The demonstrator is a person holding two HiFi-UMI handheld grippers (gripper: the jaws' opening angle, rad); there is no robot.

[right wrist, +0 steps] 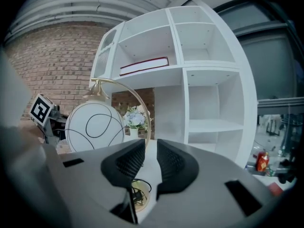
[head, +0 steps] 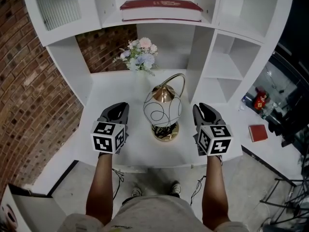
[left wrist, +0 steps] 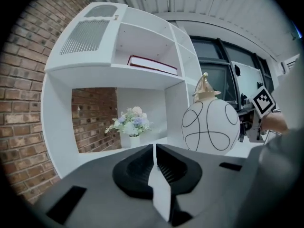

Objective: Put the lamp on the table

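Lamp (head: 162, 111) stands upright on the white table (head: 140, 151), right between both grippers (neither touches it). Left gripper (head: 116, 111) fingers nearly together, nothing inside; right gripper (head: 205, 112) fingers slightly apart, empty.

The lamp (head: 162, 111) stands on the bench (head: 140, 151) near the middle of its front edge, between the left gripper (head: 118, 108) and the right gripper (head: 205, 109), each just beside it. Behind the lamp, toward the bench's back edge, stands a bunch of flowers (head: 140, 55). A book (head: 161, 9) lies on the shelf (head: 112, 20) above them. Beyond the bench's right edge lies a smaller book (head: 258, 132).
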